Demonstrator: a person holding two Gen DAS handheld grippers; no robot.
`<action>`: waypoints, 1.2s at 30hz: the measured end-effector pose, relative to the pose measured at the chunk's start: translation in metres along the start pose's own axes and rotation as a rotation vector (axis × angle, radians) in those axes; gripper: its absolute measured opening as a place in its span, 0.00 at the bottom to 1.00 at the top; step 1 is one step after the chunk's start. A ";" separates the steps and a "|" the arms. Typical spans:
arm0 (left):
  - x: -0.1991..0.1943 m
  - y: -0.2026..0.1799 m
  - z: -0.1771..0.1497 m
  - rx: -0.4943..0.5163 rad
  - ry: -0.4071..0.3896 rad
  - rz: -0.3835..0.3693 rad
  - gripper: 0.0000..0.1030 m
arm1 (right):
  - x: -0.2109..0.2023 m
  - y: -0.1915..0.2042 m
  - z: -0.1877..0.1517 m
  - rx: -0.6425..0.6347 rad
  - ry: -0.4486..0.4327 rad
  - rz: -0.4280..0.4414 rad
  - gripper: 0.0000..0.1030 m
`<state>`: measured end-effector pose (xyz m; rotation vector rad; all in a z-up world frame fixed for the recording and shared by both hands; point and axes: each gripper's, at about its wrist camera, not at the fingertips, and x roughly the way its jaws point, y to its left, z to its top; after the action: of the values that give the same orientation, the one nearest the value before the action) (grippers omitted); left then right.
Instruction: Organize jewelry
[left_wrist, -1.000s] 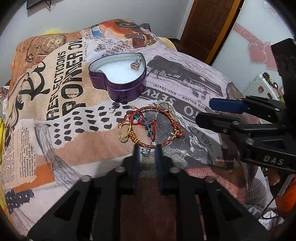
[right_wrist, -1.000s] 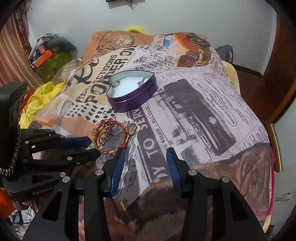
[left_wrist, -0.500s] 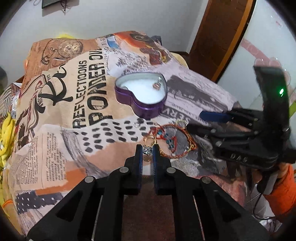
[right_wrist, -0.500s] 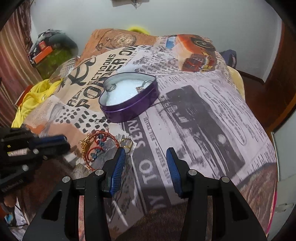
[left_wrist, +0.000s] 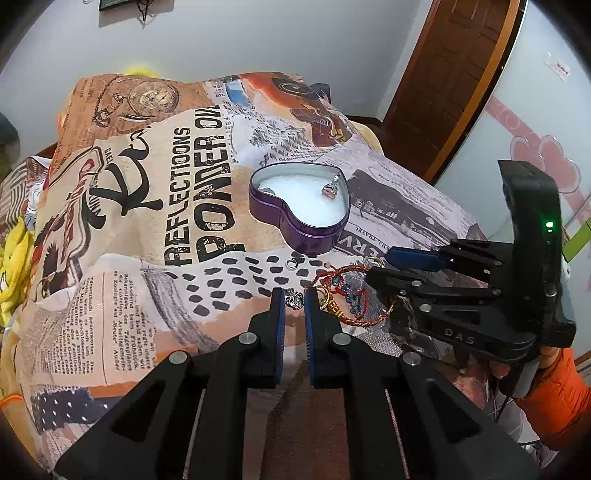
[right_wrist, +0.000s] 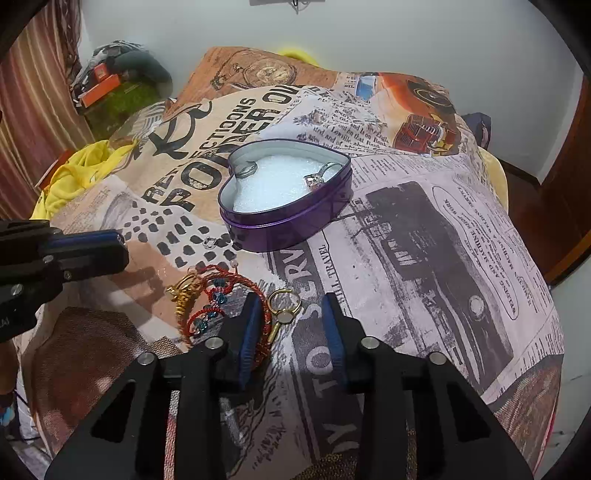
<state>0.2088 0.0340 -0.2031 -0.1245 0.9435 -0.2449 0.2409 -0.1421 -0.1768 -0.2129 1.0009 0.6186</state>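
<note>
My left gripper (left_wrist: 294, 300) is shut on a small silver ring (left_wrist: 294, 298) and holds it above the printed bedspread, left of the jewelry pile. A purple heart-shaped tin (left_wrist: 300, 206) with white foam holds a stone ring (left_wrist: 330, 189); in the right wrist view the tin (right_wrist: 286, 218) shows two rings, one at its left lobe (right_wrist: 246, 170). A red braided bracelet with blue beads (right_wrist: 218, 299) and a gold ring (right_wrist: 282, 302) lie in front of the tin. My right gripper (right_wrist: 288, 314) is open, low over the gold ring and the bracelet's edge.
A tiny silver ring (left_wrist: 291, 263) lies on the bedspread (left_wrist: 147, 258) near the tin. A gold charm (right_wrist: 183, 293) sits by the bracelet. Yellow cloth (right_wrist: 74, 173) lies at the bed's left. A wooden door (left_wrist: 450, 74) stands at the right.
My left gripper has lifted the small silver ring off the pile and drawn back to the left. My right gripper has moved forward and down over the gold ring.
</note>
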 end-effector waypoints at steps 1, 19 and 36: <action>0.000 0.000 0.000 -0.001 -0.001 0.000 0.08 | -0.002 -0.001 0.000 0.005 -0.002 0.005 0.28; -0.010 0.003 0.003 -0.024 -0.024 -0.016 0.08 | 0.009 0.010 0.003 -0.080 -0.014 -0.083 0.27; -0.027 0.000 0.024 -0.019 -0.097 0.010 0.08 | -0.026 0.006 0.011 -0.018 -0.114 -0.069 0.17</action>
<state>0.2134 0.0413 -0.1679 -0.1479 0.8496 -0.2190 0.2357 -0.1419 -0.1487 -0.2246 0.8746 0.5704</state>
